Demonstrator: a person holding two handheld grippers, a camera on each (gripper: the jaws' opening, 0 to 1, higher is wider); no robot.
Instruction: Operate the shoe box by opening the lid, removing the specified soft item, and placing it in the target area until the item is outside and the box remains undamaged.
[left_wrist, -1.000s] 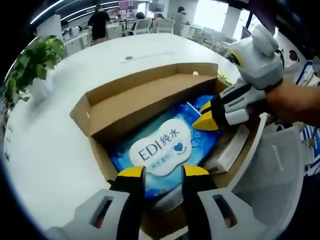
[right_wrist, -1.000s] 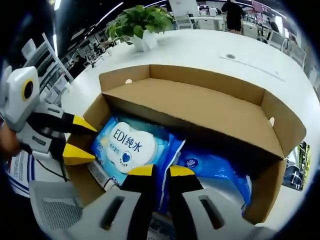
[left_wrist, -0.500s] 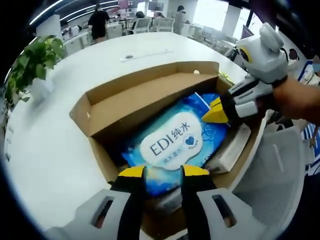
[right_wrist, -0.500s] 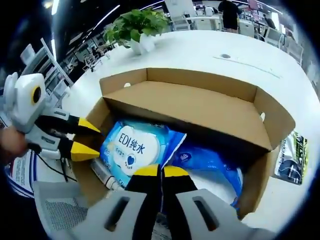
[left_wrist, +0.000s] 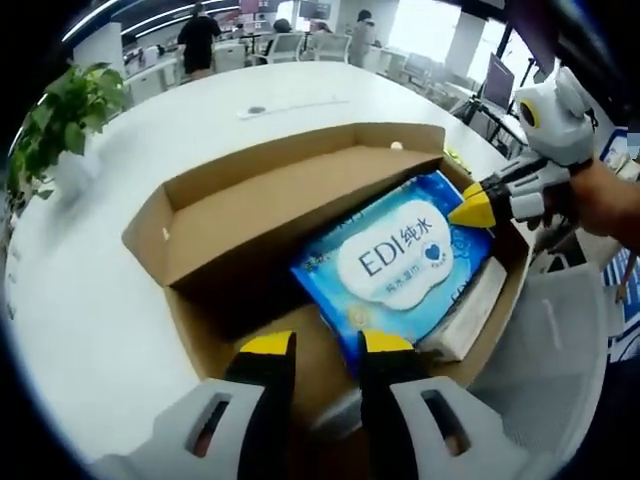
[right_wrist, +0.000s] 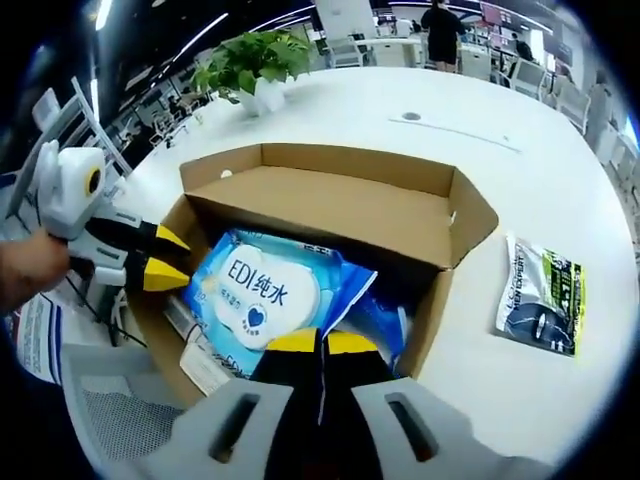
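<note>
The open cardboard shoe box (left_wrist: 250, 215) (right_wrist: 330, 205) lies on a white table, its lid folded back. A blue wet-wipes pack (left_wrist: 400, 262) (right_wrist: 265, 290) with a white "EDI" label is tilted up at one end of the box. My right gripper (right_wrist: 321, 343) is shut on the pack's edge; in the left gripper view, my right gripper (left_wrist: 472, 207) pinches its far corner. My left gripper (left_wrist: 326, 345) stands open over the box's near wall, the pack's corner beside its right jaw. From the right gripper view, my left gripper (right_wrist: 167, 257) sits just left of the pack.
A second blue pack (right_wrist: 385, 322) and a white flat item (left_wrist: 465, 310) lie under the lifted pack. A dark printed packet (right_wrist: 540, 295) rests on the table right of the box. A potted plant (left_wrist: 60, 115) (right_wrist: 245, 62) stands farther off. A mesh chair (left_wrist: 560, 360) is beside the table.
The right gripper has pulled the wipes pack up and toward its end of the box, away from my left jaws. Bare box floor now shows in front of the left gripper.
</note>
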